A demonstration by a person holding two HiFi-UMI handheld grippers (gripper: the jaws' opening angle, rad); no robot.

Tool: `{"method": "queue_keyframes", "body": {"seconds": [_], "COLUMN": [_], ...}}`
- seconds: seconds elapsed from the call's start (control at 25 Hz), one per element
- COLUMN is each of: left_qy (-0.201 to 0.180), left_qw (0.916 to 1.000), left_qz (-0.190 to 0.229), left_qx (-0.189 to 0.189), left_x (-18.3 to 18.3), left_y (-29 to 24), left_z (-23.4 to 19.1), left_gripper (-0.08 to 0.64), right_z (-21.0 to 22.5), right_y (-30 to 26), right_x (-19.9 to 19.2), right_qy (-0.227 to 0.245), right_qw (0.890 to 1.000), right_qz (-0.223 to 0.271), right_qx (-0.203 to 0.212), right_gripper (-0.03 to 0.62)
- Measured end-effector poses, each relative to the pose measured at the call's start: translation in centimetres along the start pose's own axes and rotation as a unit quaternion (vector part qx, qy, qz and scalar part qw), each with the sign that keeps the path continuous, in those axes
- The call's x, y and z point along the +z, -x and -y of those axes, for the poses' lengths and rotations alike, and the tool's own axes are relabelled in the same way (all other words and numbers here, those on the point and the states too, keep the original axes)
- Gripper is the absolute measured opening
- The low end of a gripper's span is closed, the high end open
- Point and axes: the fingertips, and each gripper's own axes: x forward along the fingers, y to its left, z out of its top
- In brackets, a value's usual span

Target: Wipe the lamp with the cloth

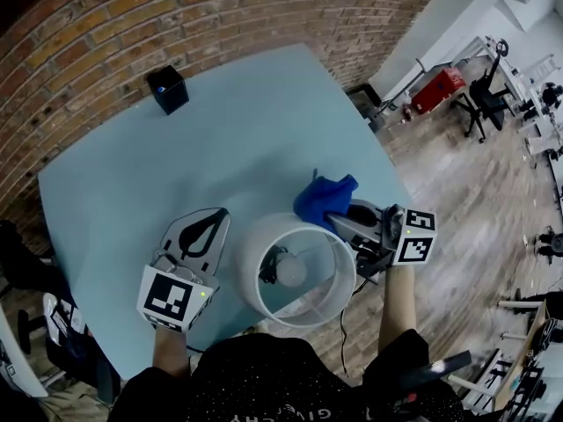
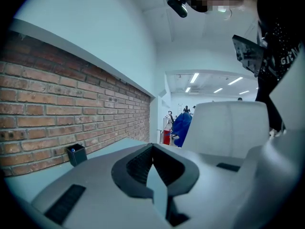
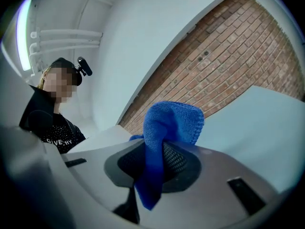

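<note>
steep overhead and low left view, shared lamp point(image 1: 253, 266)

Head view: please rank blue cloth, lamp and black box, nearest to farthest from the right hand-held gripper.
1. Blue cloth, pinched in the right hand-held gripper.
2. Lamp, beside it, on its left.
3. Black box, far off, upper left.

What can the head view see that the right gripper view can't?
Only the head view shows the left tool, which is shut, the black box near the wall, and the bulb inside the white lamp. Only the right gripper view shows the camera on the person's head and a ceiling light. Both show the blue cloth pinched in the right tool, the brick wall and the table.
</note>
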Motion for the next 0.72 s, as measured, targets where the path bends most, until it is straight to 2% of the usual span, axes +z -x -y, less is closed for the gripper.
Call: {"method": "queue_keyframes", "body": {"seconds": [0.28, 0.4, 0.56, 0.72], "left_qy": [0.022, 0.022, 0.024, 0.035], "left_qw": [0.9997, 0.9997, 0.9996, 0.999], "left_qz": [-0.003, -0.004, -0.003, 0.014], "left_qx": [0.004, 0.003, 0.015, 0.022], "left_x": [-1.4, -1.6, -1.2, 0.4], "left_y": [-0.2, -0.3, 0.1, 1.1], "left_z": [-0.3, -0.2, -0.5, -0.4], "left_gripper": [0.009, 0.009, 0.009, 0.009], "right_z": [3.3, 4.1, 2.7, -2.2], "right_y": [-0.7, -0.6, -0.5, -1.5], "right_x": [-2.4, -2.5, 0.1, 4.8], "right_qy": [-0.022, -0.031, -0.009, 0.038], "right_qw": [0.999, 0.999, 0.999, 0.99], "right_qz": [-0.033, -0.031, -0.01, -0.015], "right_qx": [-0.015, -0.008, 0.035, 0.135], "right_gripper": [0.074, 0.074, 0.074, 0.074]}}
